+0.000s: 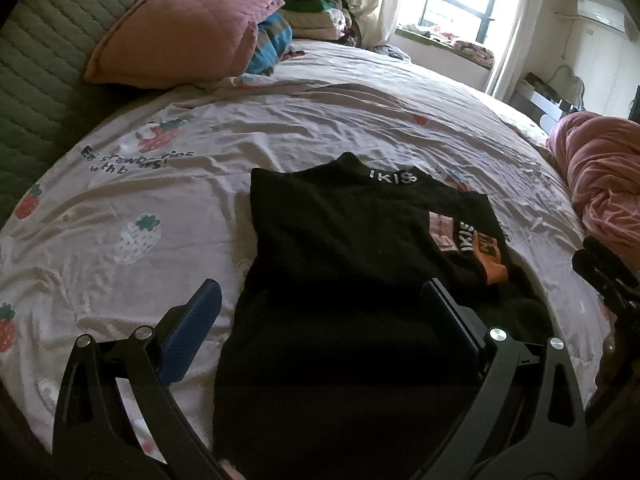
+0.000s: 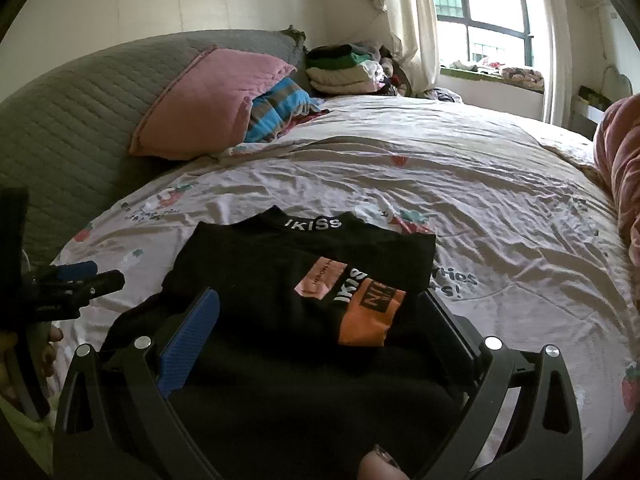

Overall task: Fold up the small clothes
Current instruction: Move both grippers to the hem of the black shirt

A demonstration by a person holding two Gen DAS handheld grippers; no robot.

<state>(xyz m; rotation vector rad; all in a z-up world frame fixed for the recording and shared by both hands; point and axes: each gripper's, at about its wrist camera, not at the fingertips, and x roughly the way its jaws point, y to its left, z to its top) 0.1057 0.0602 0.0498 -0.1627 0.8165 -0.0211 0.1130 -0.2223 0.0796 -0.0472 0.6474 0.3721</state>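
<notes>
- So the small black knit top with the white "IKISS" lettering on its collar (image 1: 352, 240) was lying flat in the middle of the bed's pale strawberry-print sheet (image 1: 120, 200), collar pointing away from the cameras toward the quilted grey-green headboard (image 1: 44, 52).
- Looked partway folded to me: one sleeve with the pink-and-orange printed cuff (image 2: 360, 304) was already laid across the chest, and the left edge sat pretty straight, like that side had been tucked in too.
- What seemed left: the bottom hem still ran long toward the cameras, so I'd guess a hem-to-collar fold or two, then onto the stack of folded clothes (image 2: 344, 68) at the far corner by the window.
- The left claw (image 1: 320, 316) was spread wide over the lower body of the top, blue pads either side of it, pinching nothing.
- The right claw (image 2: 320, 324) was spread wide as well, near the cuffed sleeve and empty.
- The pink quilted pillow (image 1: 180, 28) and the crumpled pink blanket (image 1: 600, 184) were well apart from the top, so nothing was crowding it.
</notes>
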